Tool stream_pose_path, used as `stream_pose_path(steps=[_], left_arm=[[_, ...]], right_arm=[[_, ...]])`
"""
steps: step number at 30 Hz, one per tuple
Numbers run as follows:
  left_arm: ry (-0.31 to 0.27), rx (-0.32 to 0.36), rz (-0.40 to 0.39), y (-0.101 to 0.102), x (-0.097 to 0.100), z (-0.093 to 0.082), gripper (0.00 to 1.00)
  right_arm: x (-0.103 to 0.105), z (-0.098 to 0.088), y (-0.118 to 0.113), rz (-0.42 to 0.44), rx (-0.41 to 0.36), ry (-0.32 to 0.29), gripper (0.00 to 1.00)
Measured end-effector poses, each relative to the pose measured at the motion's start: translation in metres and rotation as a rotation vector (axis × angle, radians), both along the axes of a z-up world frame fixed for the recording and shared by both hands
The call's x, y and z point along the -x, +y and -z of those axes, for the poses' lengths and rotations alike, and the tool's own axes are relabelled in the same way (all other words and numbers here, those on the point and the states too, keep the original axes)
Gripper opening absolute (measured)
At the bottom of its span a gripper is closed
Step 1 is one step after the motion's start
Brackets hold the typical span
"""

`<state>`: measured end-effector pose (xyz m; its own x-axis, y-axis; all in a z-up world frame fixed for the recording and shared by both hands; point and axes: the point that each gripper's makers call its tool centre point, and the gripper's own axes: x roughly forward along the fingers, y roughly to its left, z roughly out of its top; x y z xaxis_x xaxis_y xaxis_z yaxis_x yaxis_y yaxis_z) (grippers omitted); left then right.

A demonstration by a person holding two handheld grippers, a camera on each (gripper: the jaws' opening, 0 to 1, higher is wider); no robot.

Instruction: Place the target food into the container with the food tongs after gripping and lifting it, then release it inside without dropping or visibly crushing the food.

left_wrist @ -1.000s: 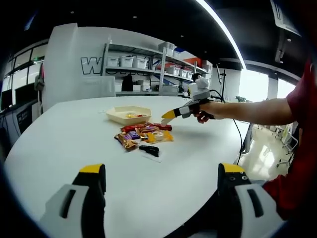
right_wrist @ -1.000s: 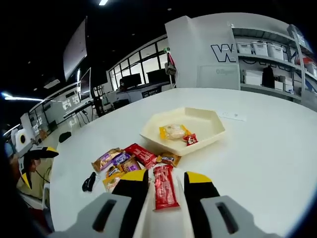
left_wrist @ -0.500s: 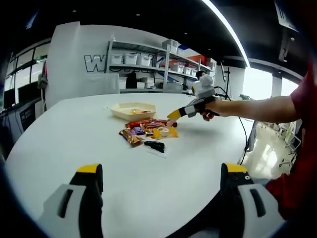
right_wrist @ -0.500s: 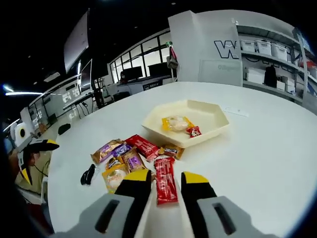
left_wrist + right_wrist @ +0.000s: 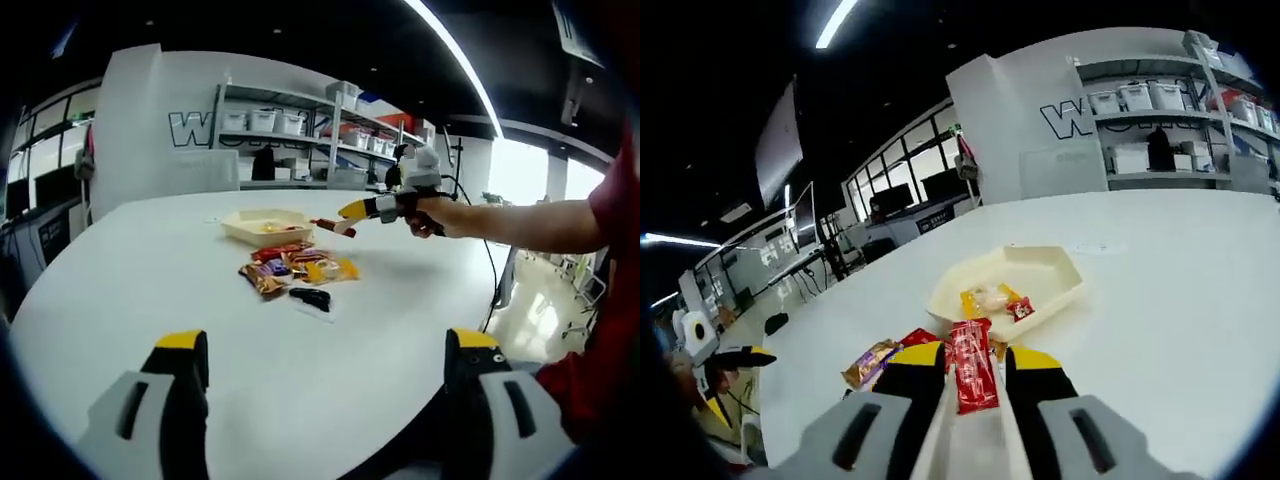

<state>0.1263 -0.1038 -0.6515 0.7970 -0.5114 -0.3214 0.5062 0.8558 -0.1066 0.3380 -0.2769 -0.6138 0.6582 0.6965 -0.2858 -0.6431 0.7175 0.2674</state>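
My right gripper (image 5: 975, 356) is shut on a red snack bar (image 5: 970, 372), held lifted above the white table. Just beyond it lies the cream hexagonal tray (image 5: 1061, 284), holding a yellow packet (image 5: 985, 298) and a small red packet (image 5: 1019, 308). In the left gripper view the right gripper (image 5: 346, 218) hovers with the bar (image 5: 330, 227) near the tray (image 5: 243, 230), above the pile of wrapped snacks (image 5: 295, 269). My left gripper (image 5: 328, 346) stands wide open over the near table, holding nothing. The left gripper (image 5: 732, 382) also shows at the far left of the right gripper view.
A small black object (image 5: 311, 297) lies just in front of the snack pile. The person's arm (image 5: 520, 222) reaches in from the right. The round white table (image 5: 120, 280) has bare surface around the pile. Shelves with bins (image 5: 290, 125) line the back wall.
The right gripper closed on the red bar and lifted it off the table, carrying it up toward the tray. The left gripper stayed open in place.
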Motion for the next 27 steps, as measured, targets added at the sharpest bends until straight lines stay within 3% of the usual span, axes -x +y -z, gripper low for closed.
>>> stream_pose_path(steps=[11,22,25,27], left_arm=[[-0.001,0.007,0.008,-0.004,0.003,0.0,0.96],[0.005,0.015,-0.004,0.002,0.003,0.0,0.96],[0.006,0.015,-0.009,0.006,0.002,0.002,0.96],[0.014,0.013,-0.012,0.007,0.002,0.003,0.96]], right_arm=[[-0.03,-0.068,0.024,0.011,-0.068,-0.099,0.18],[-0.053,-0.094,0.043,0.007,-0.055,-0.159,0.19],[-0.063,-0.096,0.044,0.024,-0.08,-0.152,0.19],[-0.074,-0.1,0.04,0.066,-0.067,-0.187,0.21]])
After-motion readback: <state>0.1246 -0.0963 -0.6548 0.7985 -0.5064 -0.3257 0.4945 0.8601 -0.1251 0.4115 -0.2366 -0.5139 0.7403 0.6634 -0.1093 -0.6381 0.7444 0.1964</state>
